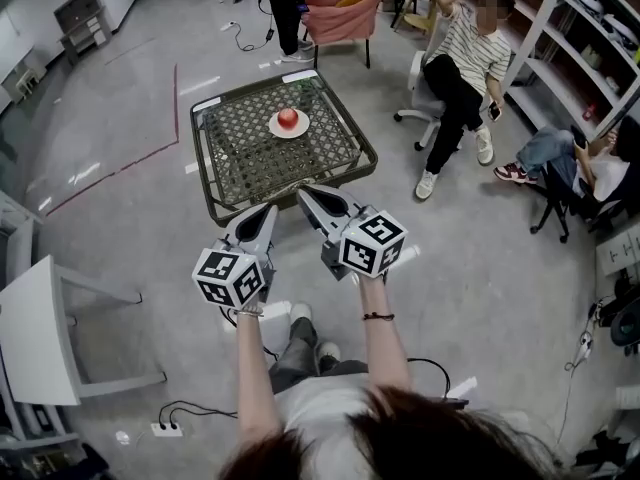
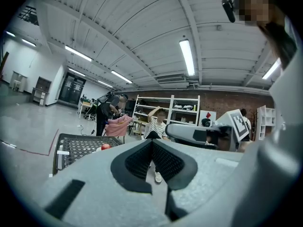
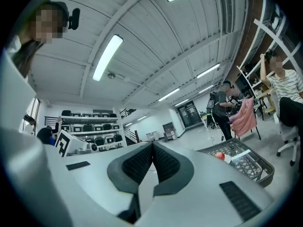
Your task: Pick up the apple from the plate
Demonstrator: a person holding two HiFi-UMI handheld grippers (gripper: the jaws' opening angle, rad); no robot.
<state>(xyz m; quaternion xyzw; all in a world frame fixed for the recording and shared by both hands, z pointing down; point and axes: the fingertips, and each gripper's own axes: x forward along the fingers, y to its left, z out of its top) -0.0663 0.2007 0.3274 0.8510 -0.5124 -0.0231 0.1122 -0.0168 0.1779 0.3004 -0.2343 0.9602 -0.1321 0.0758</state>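
Note:
A red apple (image 1: 288, 118) sits on a white plate (image 1: 289, 129) at the far middle of a low table with a woven lattice top (image 1: 250, 163). Both grippers hang in the air short of the table's near edge, pointing level toward it. My left gripper (image 1: 268, 211) is shut with nothing between its pads. My right gripper (image 1: 304, 196) is shut and empty too. In the left gripper view the apple (image 2: 105, 146) shows small at the left, beyond the closed jaws (image 2: 152, 143). In the right gripper view the apple (image 3: 218, 155) lies to the right of the closed jaws (image 3: 152, 145).
A white side table (image 1: 35, 333) stands at the left. A seated person (image 1: 462, 68) and another seated person (image 1: 580, 158) are at the right, near shelving (image 1: 590, 28). A chair draped in pink cloth (image 1: 345, 13) stands beyond the table. Cables and a power strip (image 1: 165, 428) lie on the floor.

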